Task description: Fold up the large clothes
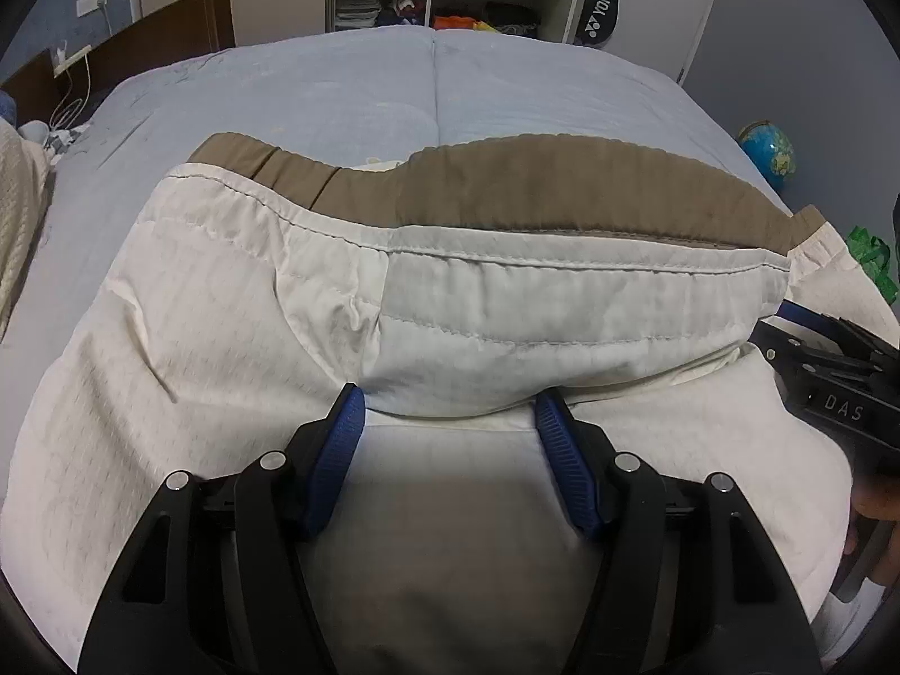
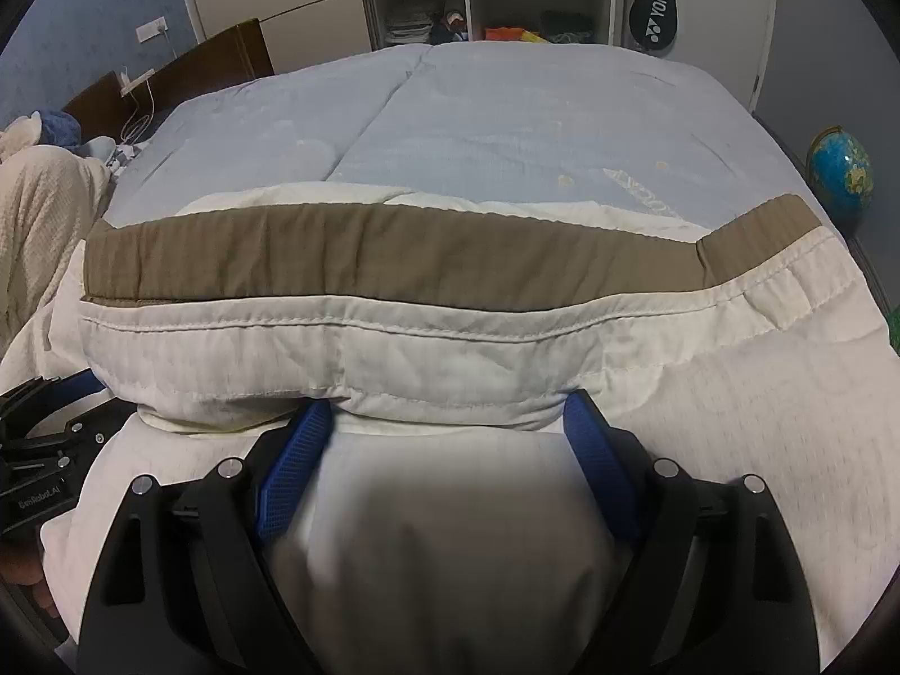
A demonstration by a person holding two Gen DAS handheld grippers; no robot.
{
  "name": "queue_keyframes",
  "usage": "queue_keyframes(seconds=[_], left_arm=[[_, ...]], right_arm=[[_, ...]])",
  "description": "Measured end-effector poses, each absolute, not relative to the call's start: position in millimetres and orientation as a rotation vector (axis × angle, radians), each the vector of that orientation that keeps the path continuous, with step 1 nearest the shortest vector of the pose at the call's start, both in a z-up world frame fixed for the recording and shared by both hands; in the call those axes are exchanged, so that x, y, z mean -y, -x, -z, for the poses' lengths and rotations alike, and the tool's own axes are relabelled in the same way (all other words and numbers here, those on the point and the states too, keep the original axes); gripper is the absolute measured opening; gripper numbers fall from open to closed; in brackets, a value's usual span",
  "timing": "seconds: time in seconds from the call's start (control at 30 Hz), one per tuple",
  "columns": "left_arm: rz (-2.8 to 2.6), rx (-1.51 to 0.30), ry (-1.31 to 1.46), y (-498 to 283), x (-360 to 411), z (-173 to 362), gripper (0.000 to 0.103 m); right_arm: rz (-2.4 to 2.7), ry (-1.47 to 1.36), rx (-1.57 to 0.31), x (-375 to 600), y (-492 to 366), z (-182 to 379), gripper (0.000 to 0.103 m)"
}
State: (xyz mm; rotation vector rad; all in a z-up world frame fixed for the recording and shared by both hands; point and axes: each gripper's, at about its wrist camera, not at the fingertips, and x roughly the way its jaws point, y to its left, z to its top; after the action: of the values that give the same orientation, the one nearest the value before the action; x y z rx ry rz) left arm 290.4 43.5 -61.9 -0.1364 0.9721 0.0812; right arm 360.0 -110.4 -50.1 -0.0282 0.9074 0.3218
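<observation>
A large white textured garment with a brown band [image 1: 562, 185] lies on the blue bed [image 1: 349, 84]; a folded layer [image 1: 506, 304] with a stitched hem lies over its lower part. It also shows in the right wrist view [image 2: 450, 332]. My left gripper [image 1: 450, 410] is open, its blue fingertips [image 1: 351, 410] at the near edge of the folded layer, the cloth resting between and over them. My right gripper [image 2: 447, 419] is open the same way under the fold's edge. The right gripper's body shows at the right of the left wrist view [image 1: 832, 388].
A wardrobe with open shelves [image 1: 427, 0] and a Yonex racket bag [image 1: 602, 5] stand behind the bed. A globe [image 1: 768, 152] sits on the floor at right. A cream blanket [image 2: 39, 208] and a dark headboard [image 2: 197, 67] are at left.
</observation>
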Motion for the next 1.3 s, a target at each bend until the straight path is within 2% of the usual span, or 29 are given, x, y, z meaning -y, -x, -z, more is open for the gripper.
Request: queue_keyframes(seconds=[0.4,0.57,0.7,0.8,0.9,1.03,1.07,1.17,1.3], left_arm=[[-0.083,-0.984,0.129,-293,-44,61,0.062],[-0.053,-1.013,0.177,-297,-51,39,0.061],[-0.021,-0.93,0.175,-294,-44,8,0.061],[0.009,-0.875,0.157,-300,-33,-14,0.068],[0.012,-0.883,0.116,-320,-27,-18,0.068],[-0.008,-0.939,0.15,-348,-44,-1,0.07],[-0.018,-0.945,0.183,-352,-53,3,0.076],[-0.009,-0.962,0.268,-358,-73,16,0.083],[0.017,-0.963,0.304,-360,-89,31,0.084]], right_arm=[[-0.322,0.028,-0.908,111,-359,57,0.081],[-0.348,0.019,-0.931,117,-360,43,0.081],[-0.359,-0.025,-0.911,129,-355,26,0.081],[-0.36,-0.071,-0.86,139,-351,10,0.081],[-0.319,-0.091,-0.832,152,-357,-3,0.081],[-0.221,-0.06,-0.869,170,-377,-1,0.081],[-0.207,-0.056,-0.881,173,-381,1,0.081],[-0.184,-0.049,-0.924,184,-393,12,0.081],[-0.22,-0.097,-0.93,201,-398,27,0.081]])
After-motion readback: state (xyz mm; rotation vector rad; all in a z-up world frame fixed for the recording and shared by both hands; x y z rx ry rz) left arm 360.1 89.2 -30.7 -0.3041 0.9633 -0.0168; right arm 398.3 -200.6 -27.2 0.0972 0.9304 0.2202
